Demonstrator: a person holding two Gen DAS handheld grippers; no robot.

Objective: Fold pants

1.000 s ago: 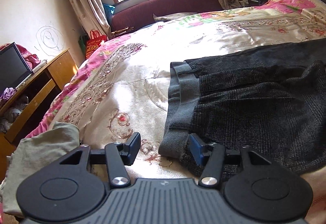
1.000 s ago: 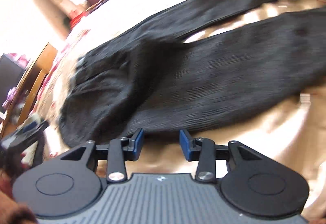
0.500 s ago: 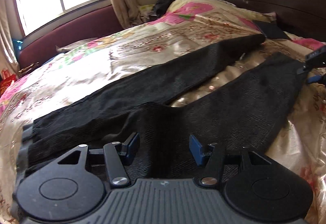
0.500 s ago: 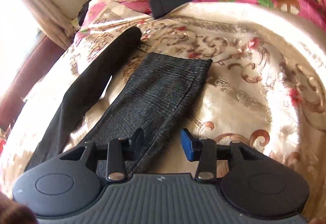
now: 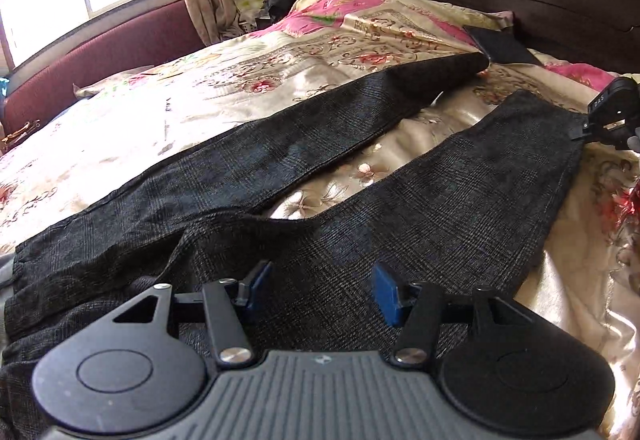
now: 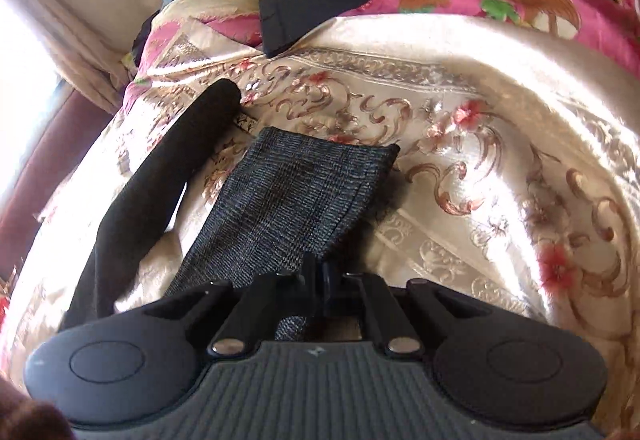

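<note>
Pants (image 5: 360, 175) lie flat on the bedspread (image 5: 248, 91), legs in a V, long axis running from the waist to the hems. Right gripper (image 6: 318, 272) has just closed and pinches the near leg's edge by its hem. Left gripper (image 5: 316, 290) hangs half open over the seat, holding nothing. Only legible mark: "DAS" on the right gripper.

left gripper (image 5: 318, 290): jaws apart, angled downward | right gripper (image 6: 319, 272): jaws just closed, pinching fabric
</note>
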